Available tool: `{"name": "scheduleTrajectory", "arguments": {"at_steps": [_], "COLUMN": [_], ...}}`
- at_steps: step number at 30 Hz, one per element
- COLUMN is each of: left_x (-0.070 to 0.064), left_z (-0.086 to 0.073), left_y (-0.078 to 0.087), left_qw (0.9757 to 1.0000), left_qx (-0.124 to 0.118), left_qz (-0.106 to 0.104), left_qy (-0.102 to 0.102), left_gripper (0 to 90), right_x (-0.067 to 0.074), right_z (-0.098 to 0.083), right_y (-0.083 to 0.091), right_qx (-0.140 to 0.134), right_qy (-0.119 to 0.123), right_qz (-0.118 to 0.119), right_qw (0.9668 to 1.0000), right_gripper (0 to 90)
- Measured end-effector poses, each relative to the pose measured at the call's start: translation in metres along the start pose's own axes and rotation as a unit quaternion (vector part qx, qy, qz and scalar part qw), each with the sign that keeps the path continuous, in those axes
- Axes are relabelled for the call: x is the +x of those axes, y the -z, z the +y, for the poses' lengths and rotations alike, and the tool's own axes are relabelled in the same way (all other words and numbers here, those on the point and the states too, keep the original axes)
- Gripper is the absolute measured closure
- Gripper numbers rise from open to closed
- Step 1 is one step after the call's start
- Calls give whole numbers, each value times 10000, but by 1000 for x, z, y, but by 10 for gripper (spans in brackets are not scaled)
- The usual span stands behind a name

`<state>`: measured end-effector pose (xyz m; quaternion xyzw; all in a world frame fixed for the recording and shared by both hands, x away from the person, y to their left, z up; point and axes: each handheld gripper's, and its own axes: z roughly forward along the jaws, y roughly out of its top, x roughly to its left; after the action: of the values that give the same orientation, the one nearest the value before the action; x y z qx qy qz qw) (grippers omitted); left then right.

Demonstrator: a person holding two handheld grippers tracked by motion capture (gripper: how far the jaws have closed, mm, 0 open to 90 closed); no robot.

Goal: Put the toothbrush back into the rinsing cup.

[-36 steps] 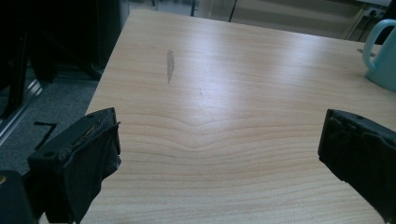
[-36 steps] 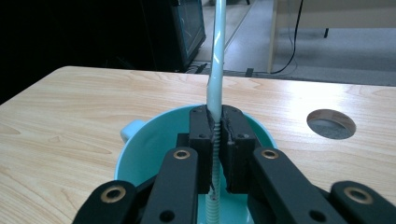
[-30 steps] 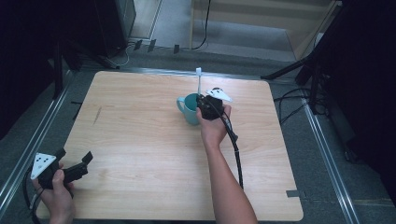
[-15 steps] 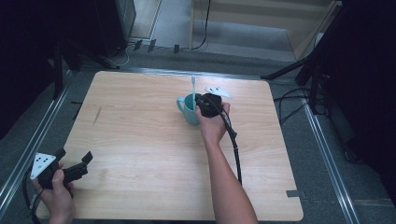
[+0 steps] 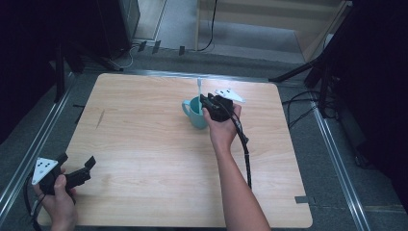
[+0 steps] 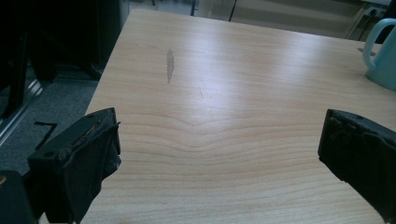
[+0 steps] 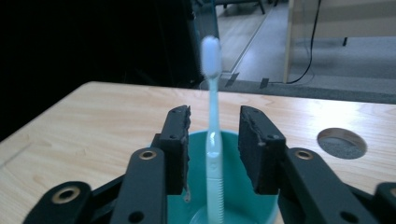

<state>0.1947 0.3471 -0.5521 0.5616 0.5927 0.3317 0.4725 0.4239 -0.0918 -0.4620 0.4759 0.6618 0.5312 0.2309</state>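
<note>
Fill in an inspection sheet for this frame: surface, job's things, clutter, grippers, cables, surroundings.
Surface: light wooden table with a dark streak and a round hole.
Job's things: teal mug standing upright past the middle of the table; pale toothbrush standing in it, head up.
Clutter: nothing seen.
Grippers: right gripper over the mug, fingers open on either side of the toothbrush handle, not touching it. Left gripper at the near left corner, open, holding nothing.
Cables: black cable trailing from the right gripper along the forearm; more cables on the floor right of the table.
Surroundings: grey floor, metal rails beside the table, dark stands, a wooden unit behind.
</note>
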Motion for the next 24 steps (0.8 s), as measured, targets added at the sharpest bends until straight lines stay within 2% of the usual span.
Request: {"name": "scheduleTrajectory", "arguments": {"at_steps": [1, 2, 3, 5, 7, 12, 14, 15, 17, 21, 24], "left_x": [0, 0, 0, 0, 0, 0, 0, 0, 0, 0, 0], "left_z": [0, 0, 0, 0, 0, 0, 0, 0, 0, 0, 0], "left_y": [0, 0, 0, 0, 0, 0, 0, 0, 0, 0, 0], "left_qw": [10000, 10000, 10000, 10000, 10000, 10000, 10000, 10000, 10000, 10000, 10000], "left_qx": [-3, -2, 0, -1, 4, 5, 7, 17, 16, 4, 6], "left_qz": [2, 5, 10, 9, 14, 7, 11, 15, 17, 11, 5], "left_qy": [2, 6, 5, -2, -5, -6, -7, -14, 0, -7, -10], "left_gripper": [0, 0, 0, 0, 0, 0, 0, 0, 0, 0, 0], "right_x": [-2, -7, -7, -13, -20, -31, -38, -38, -41, -45, -49], "right_z": [1, 2, 2, 3, 4, 1, -2, -2, -5, -11, -16], "right_y": [3, 8, 8, 14, 20, 33, 40, 40, 47, 60, 72], "right_qx": [-73, -192, -192, -298, -230, -503, -446, -446, -418, -359, -285], "right_qy": [-58, -255, -255, -490, -570, -535, -369, -369, -175, -141, -199], "right_qz": [-68, -174, -174, -141, -178, -26, -74, -74, -277, -367, -457], "right_qw": [9999, 9993, 9993, 9983, 9980, 9973, 9983, 9983, 9986, 9986, 9983], "right_gripper": [626, 617, 617, 627, 626, 566, 548, 548, 474, 344, 194]}}
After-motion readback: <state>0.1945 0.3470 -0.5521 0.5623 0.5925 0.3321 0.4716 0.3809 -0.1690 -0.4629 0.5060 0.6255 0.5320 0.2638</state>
